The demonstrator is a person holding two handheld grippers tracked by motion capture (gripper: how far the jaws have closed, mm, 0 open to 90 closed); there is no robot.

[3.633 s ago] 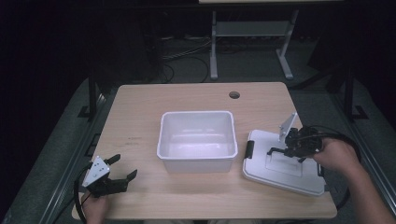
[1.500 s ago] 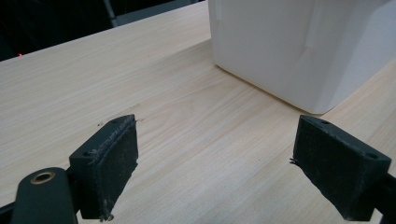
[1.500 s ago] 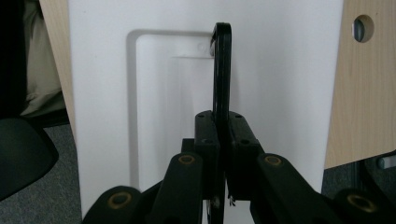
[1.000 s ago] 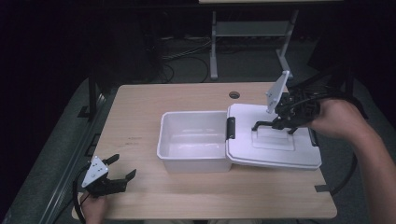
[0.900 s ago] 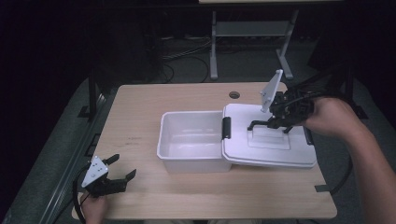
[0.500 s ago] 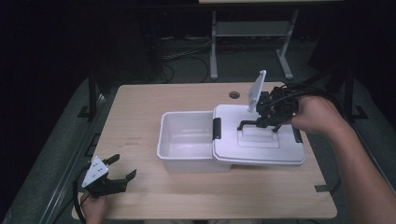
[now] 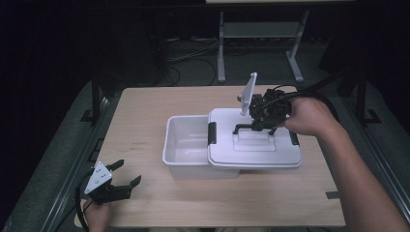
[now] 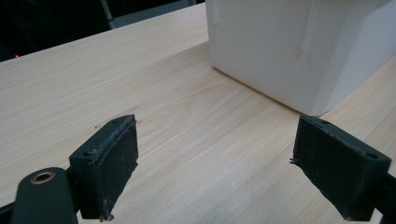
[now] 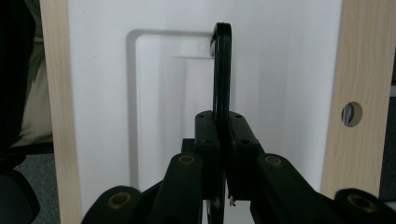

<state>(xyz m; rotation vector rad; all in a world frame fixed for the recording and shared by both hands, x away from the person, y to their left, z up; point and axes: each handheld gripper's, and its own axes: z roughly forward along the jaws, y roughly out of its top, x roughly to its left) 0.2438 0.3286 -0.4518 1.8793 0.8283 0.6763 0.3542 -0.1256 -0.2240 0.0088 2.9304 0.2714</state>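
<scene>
- I judge the job about halfway done: my right claw (image 7: 255, 124) has the lid (image 7: 254, 145) by its black handle (image 9: 221, 84) and holds it over the right part of the white box (image 7: 186, 147), but the lid is not seated yet.
- The lid overhangs the box on the side of my right hand (image 7: 307, 116); the left stretch of the box, beyond the claw's tips, lies uncovered.
- What is left, as I read it: carry the lid further away from my right hand until its edges line up with the rim, lower it, and press it home.
- In the right gripper view the jaws are pinched tight on the upright handle, which runs straight up between them, with the white lid right beneath.
- My right forearm reaches in from the lower right, wrist bent so the claw points down and inward at the handle.
- My left claw (image 7: 112, 183) rests near the table's (image 7: 145, 111) near-left corner, jaws spread wide and holding nothing; the box corner stands ahead of them, well apart.
</scene>
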